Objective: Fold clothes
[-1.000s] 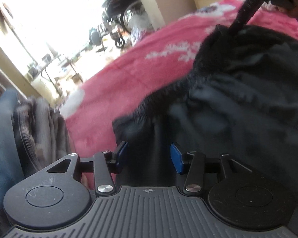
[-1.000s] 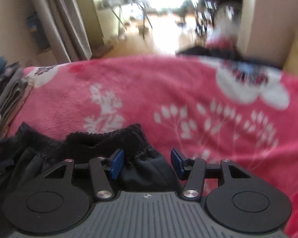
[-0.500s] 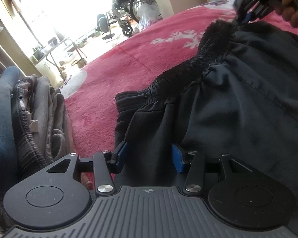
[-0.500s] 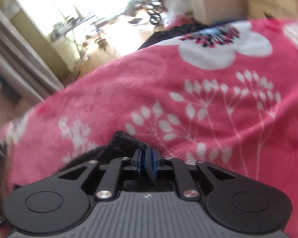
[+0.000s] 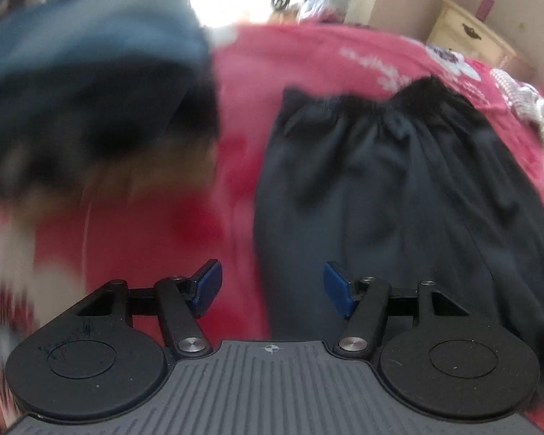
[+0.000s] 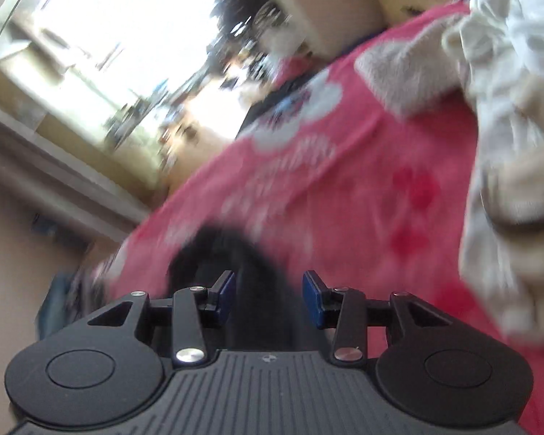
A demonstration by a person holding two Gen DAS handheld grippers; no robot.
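Black shorts [image 5: 399,188] lie flat on the pink floral blanket [image 5: 308,58], waistband at the far end. My left gripper [image 5: 270,288] has jaws just opening, wide apart, gripping nothing. My right gripper [image 6: 268,299] also has jaws just opening, clear of the dark cloth beneath. Pale clothes [image 6: 507,72] sit right.

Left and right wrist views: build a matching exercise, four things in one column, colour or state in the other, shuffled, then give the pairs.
Things:
1. black garment
2. blanket
3. pale clothes
4. left gripper

Colour or state:
A. crumpled in a light heap at the right edge
B. open, nothing between the blue pads
C. pink-red with white flowers
D. dark, spread flat, gathered waistband at the far end

Pairs: 1-D, 2-C, 3-A, 4-B
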